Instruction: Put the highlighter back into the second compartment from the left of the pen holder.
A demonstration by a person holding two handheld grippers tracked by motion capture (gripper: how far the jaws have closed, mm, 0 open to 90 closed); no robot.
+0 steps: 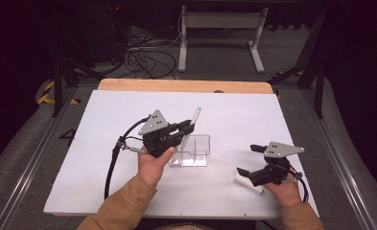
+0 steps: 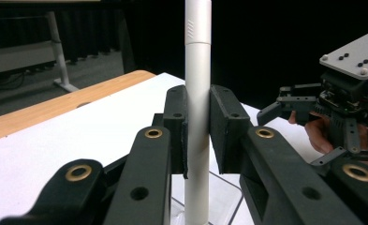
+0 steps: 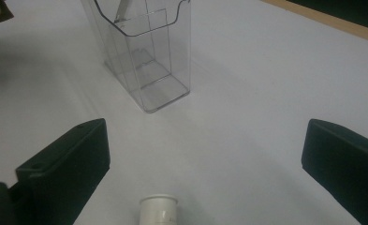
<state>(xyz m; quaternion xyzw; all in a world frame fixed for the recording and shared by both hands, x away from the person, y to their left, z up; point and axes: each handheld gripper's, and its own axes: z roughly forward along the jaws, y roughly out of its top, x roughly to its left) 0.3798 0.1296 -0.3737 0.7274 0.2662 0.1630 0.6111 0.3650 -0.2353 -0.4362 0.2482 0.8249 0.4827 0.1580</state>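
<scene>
A long white pen-like stick (image 1: 194, 120) (image 2: 196, 93) stands nearly upright, its lower end inside a clear plastic holder (image 1: 192, 151) (image 3: 146, 51) at the table's middle. My left gripper (image 1: 190, 127) (image 2: 198, 126) is shut on the stick's shaft, just above the holder's left end. My right gripper (image 1: 250, 159) (image 3: 205, 154) hovers open at the right front of the table. A second white stick (image 1: 248, 183) (image 3: 159, 210) lies flat on the table under it, its end showing between the wide-apart jaws.
The white table top (image 1: 104, 143) has a wooden strip (image 1: 176, 85) along its far edge. Beyond it are a white desk frame (image 1: 219, 28) and floor cables (image 1: 143, 60). Black cables trail from both grippers.
</scene>
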